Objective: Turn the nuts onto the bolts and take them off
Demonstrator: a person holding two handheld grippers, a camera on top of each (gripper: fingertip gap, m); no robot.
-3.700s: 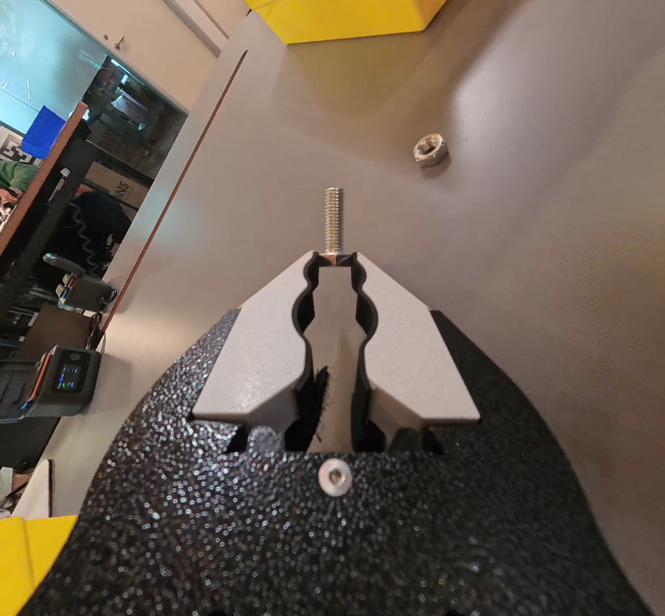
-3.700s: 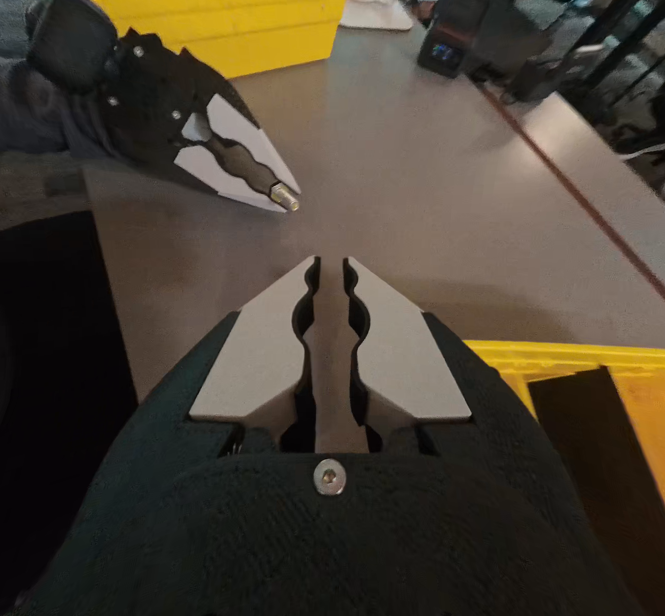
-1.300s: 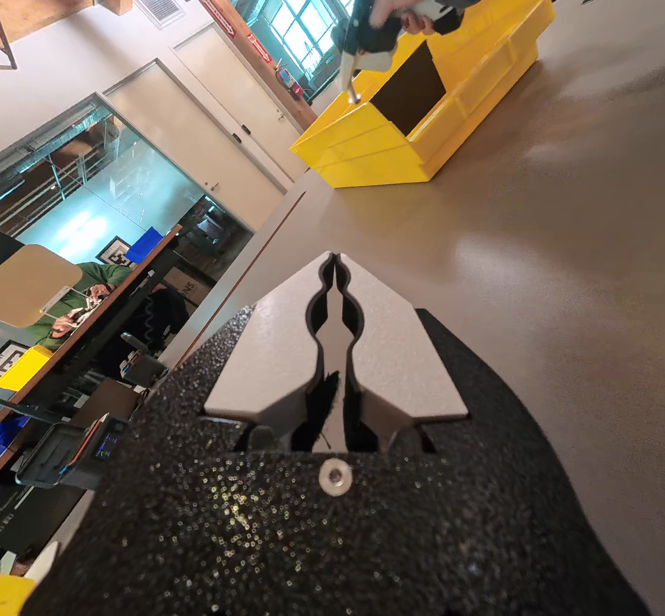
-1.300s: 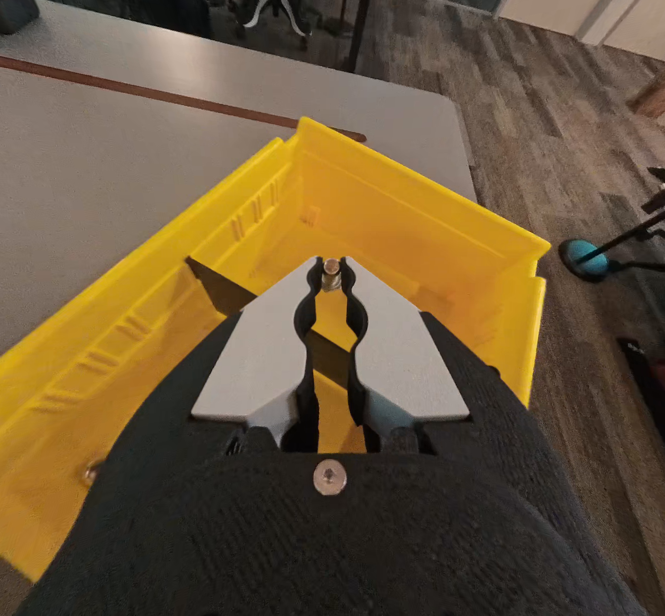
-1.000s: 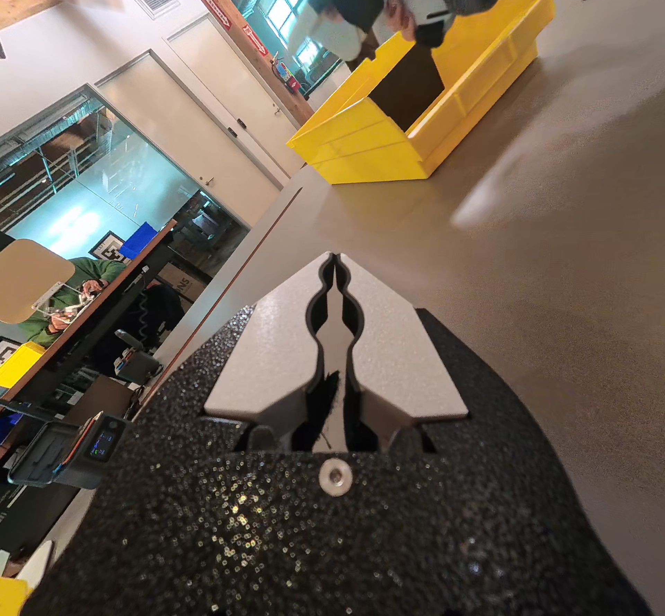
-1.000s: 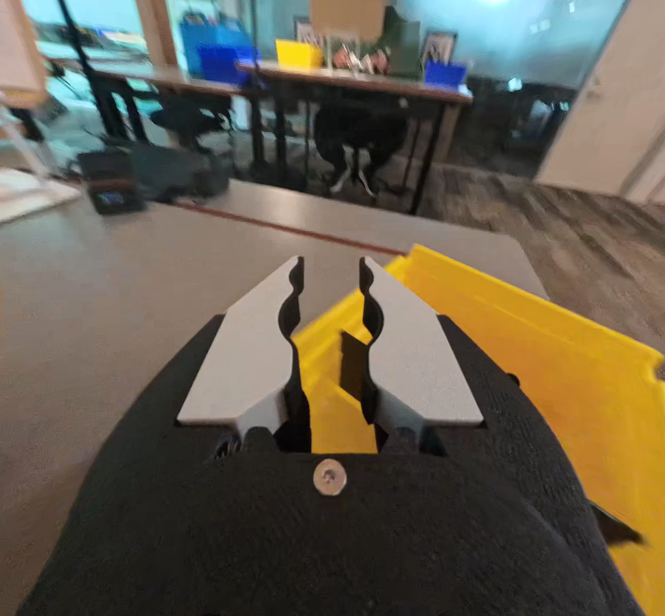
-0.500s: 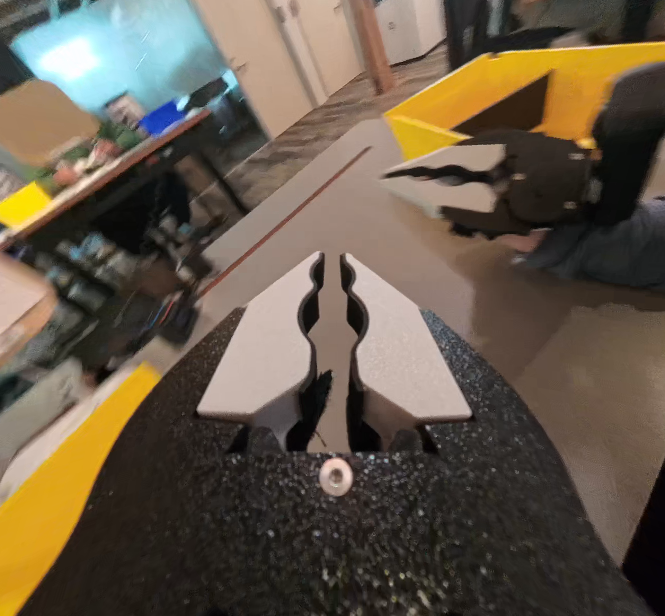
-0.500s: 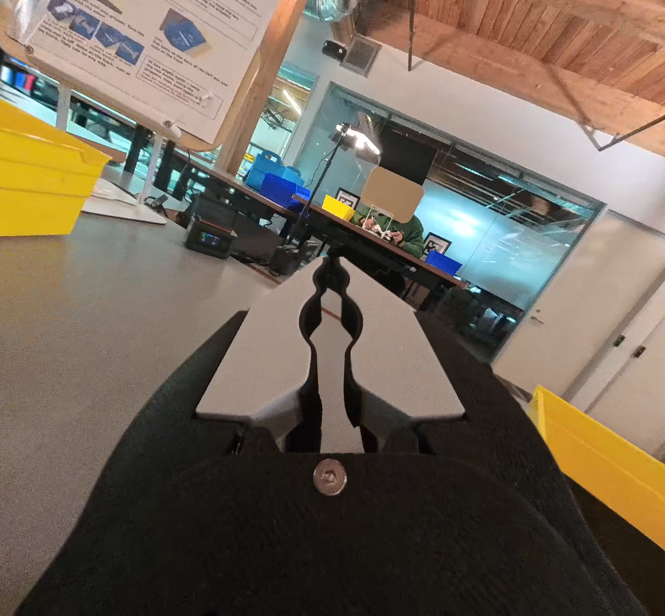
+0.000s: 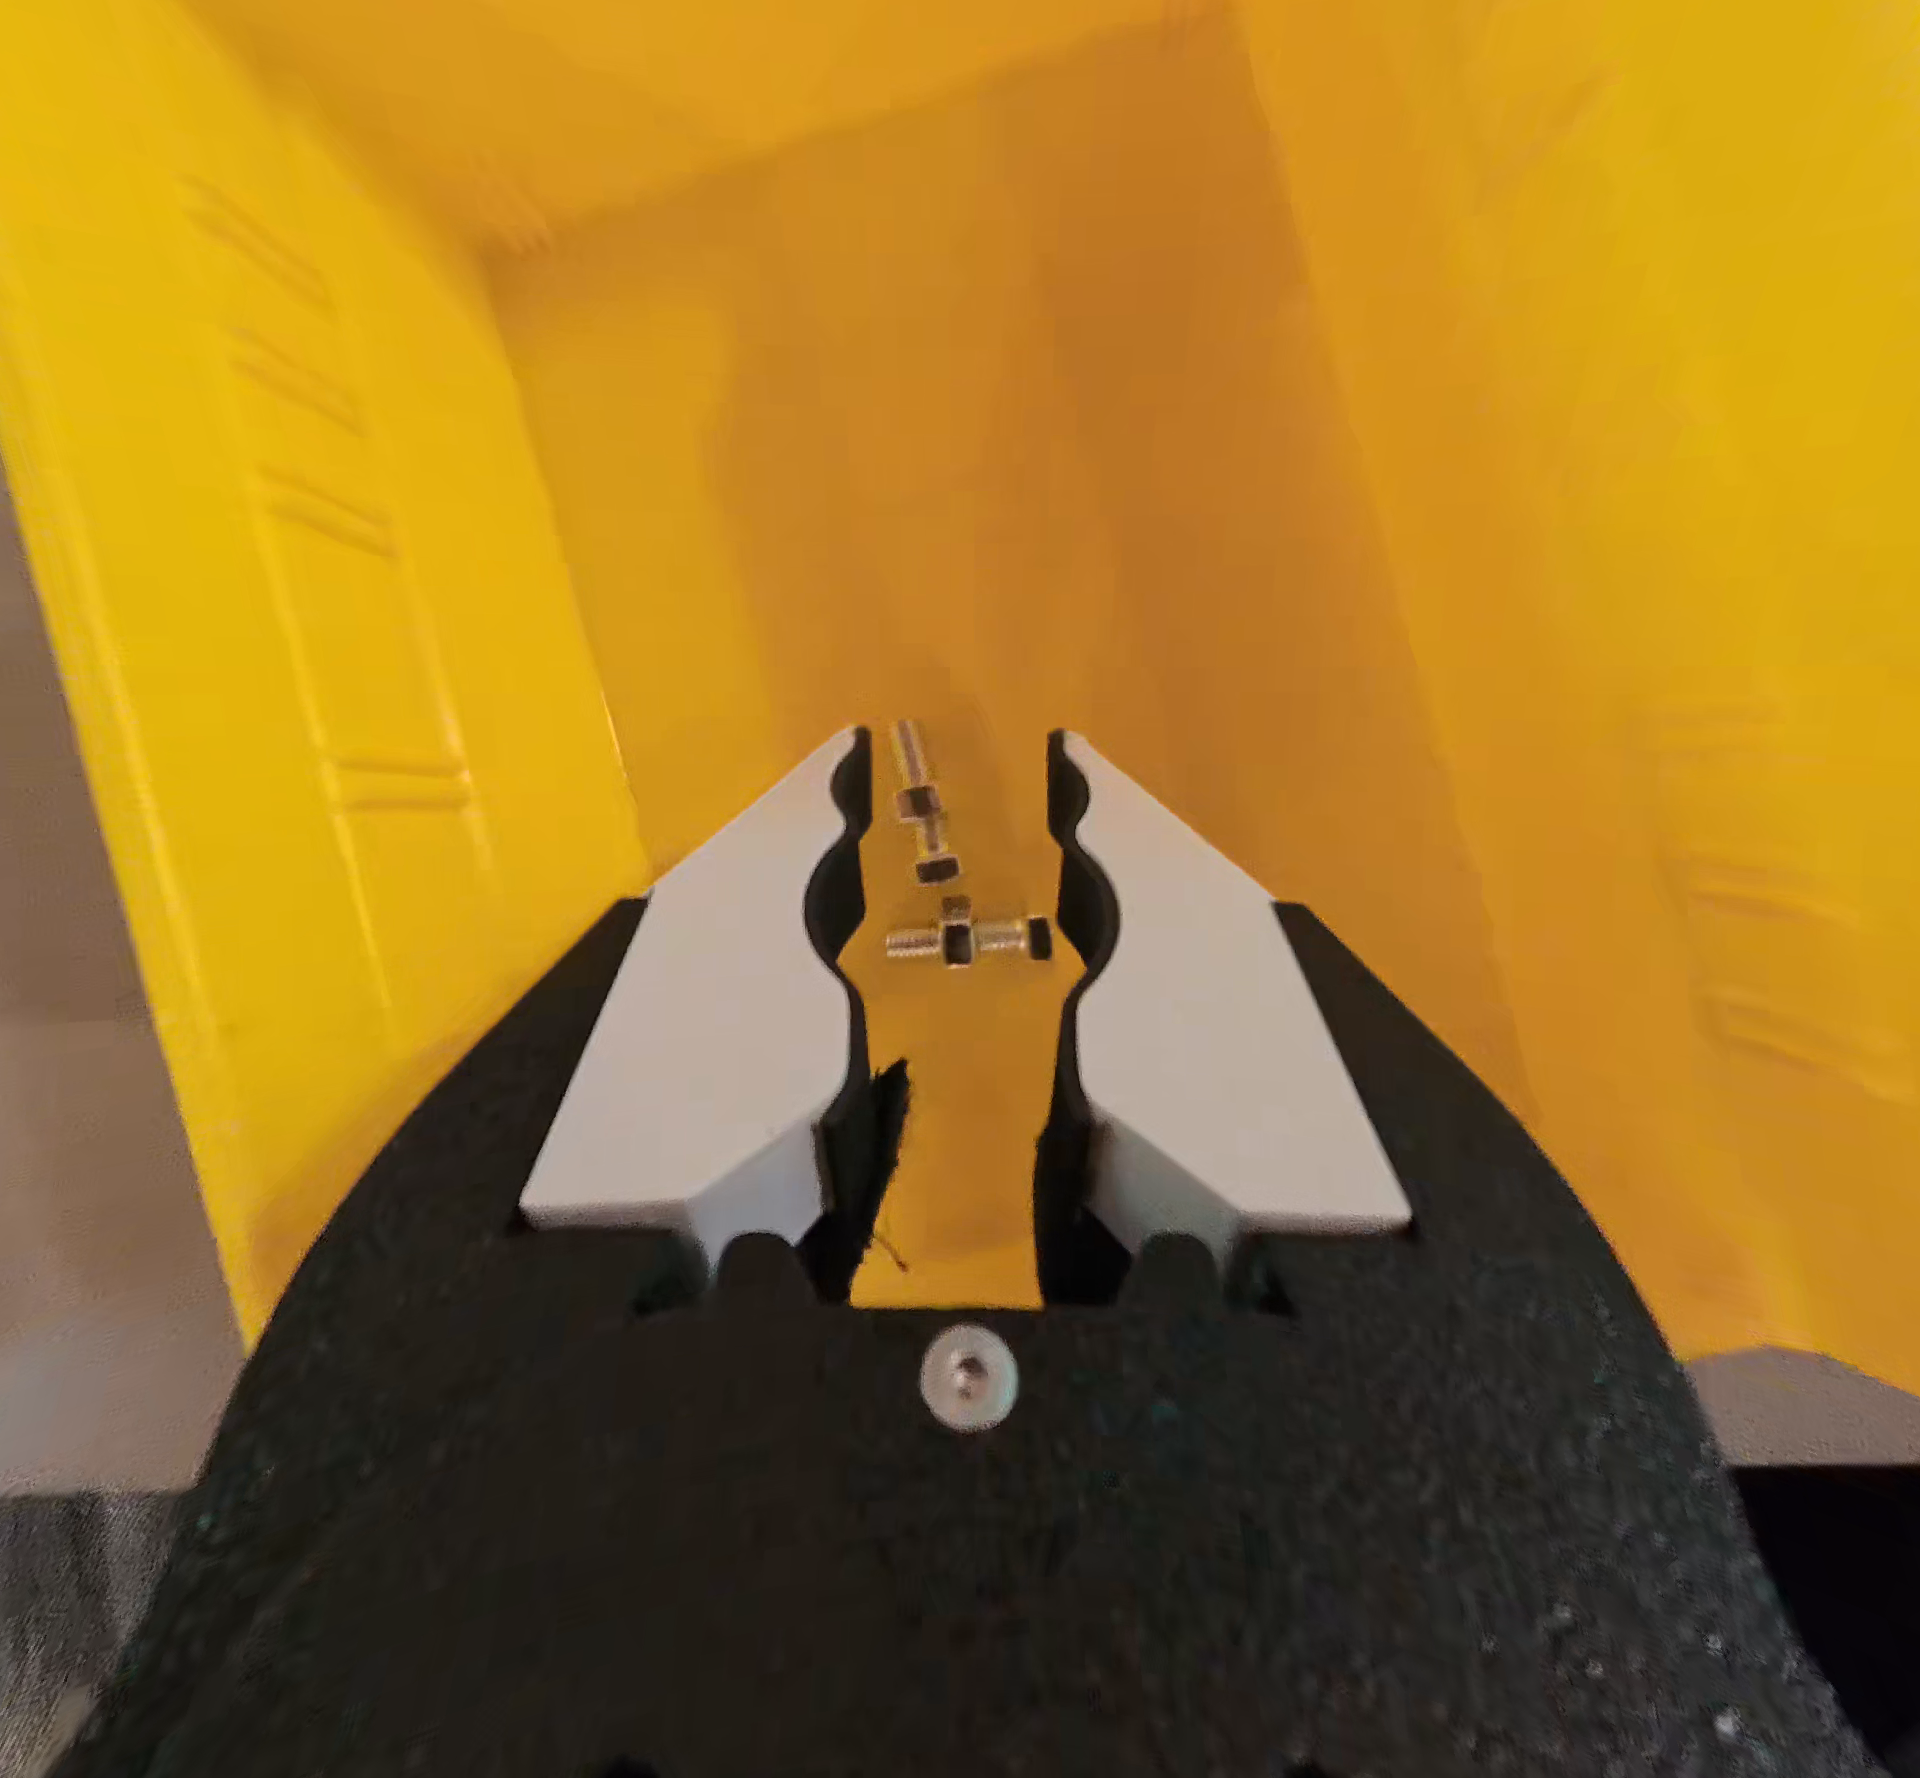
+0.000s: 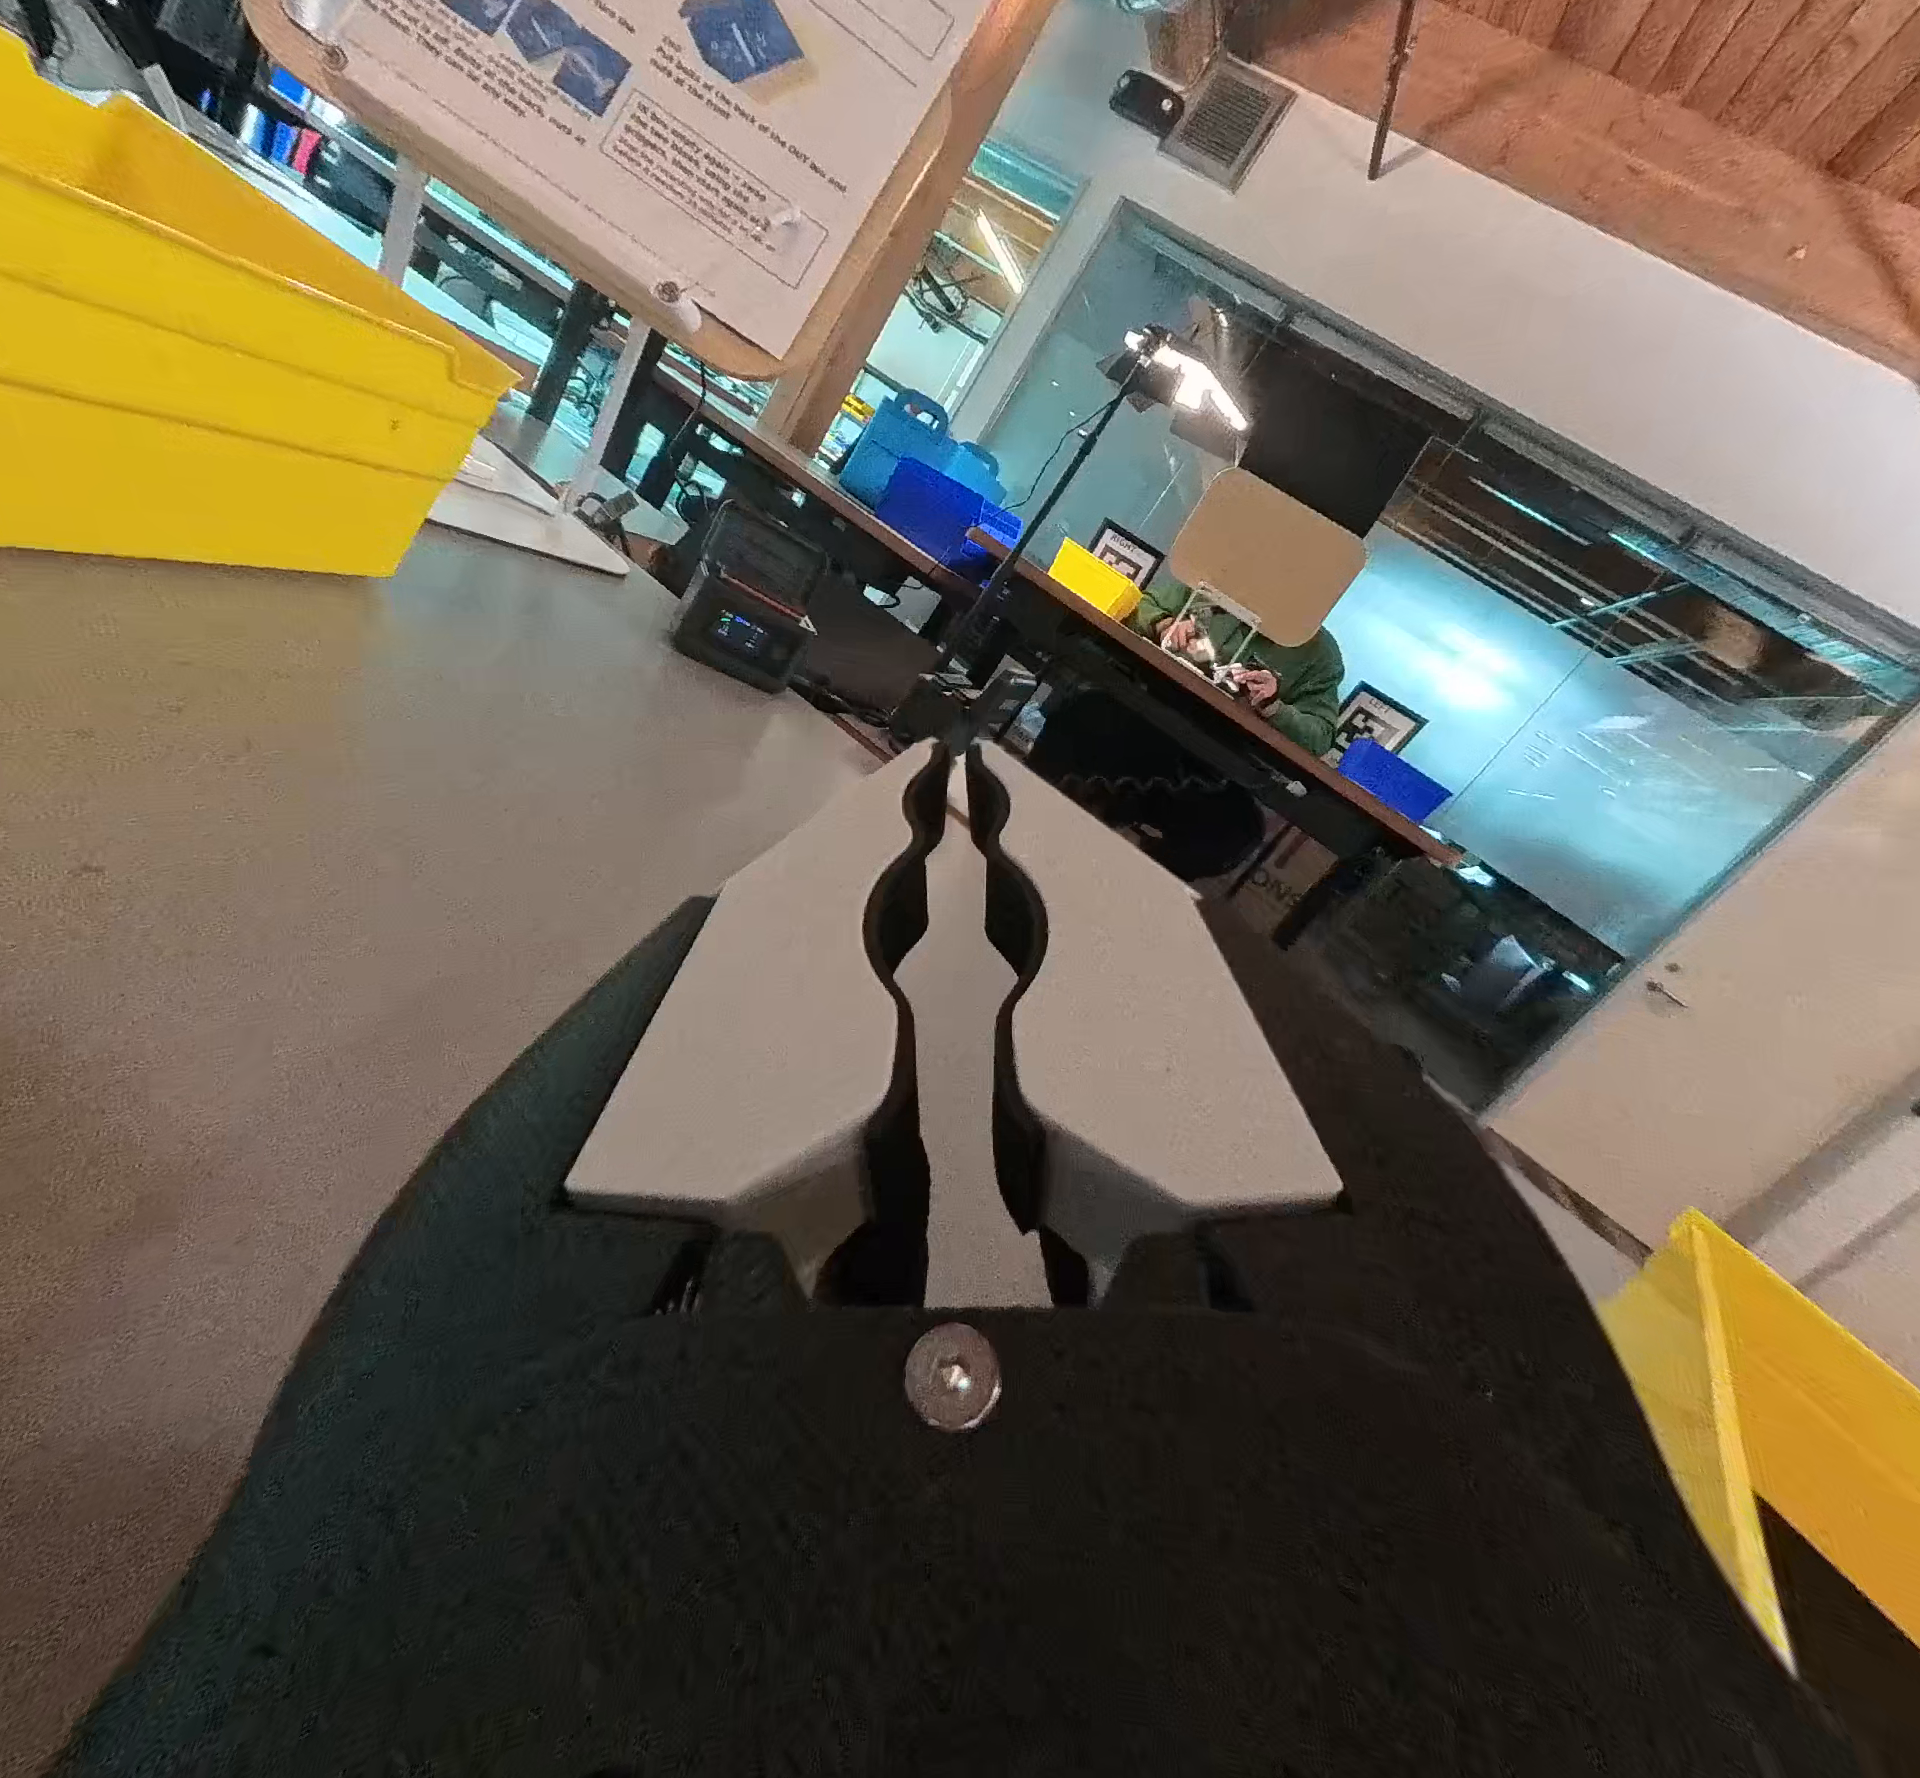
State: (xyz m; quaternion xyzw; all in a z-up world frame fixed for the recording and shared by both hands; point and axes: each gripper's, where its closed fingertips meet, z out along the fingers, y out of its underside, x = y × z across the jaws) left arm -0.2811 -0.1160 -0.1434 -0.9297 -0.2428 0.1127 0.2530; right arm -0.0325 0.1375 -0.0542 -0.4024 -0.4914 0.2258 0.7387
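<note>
In the left wrist view my left gripper [image 9: 956, 741] is open and empty, pointing down into a yellow bin [image 9: 312, 585]. Two small bolts lie on the bin floor between and just beyond my fingers. One bolt [image 9: 916, 798] lies lengthwise with a dark nut on it. The other bolt [image 9: 966, 944] lies crosswise with a nut near its middle. In the right wrist view my right gripper [image 10: 951, 754] is shut with nothing between its tips, held low over the grey table [image 10: 312, 845].
A yellow bin [image 10: 208, 398] stands at the left on the table, and another yellow bin's corner [image 10: 1766, 1416] is at the lower right. A black power unit [image 10: 748, 627] and an instruction board [image 10: 644, 66] stand beyond the table. A person sits at a far desk. The gap from one gripper's tips to the other's is roughly 35 centimeters.
My left gripper has swung from over the table down into the yellow bin and opened wider. My right gripper stays shut and has tilted a little.
</note>
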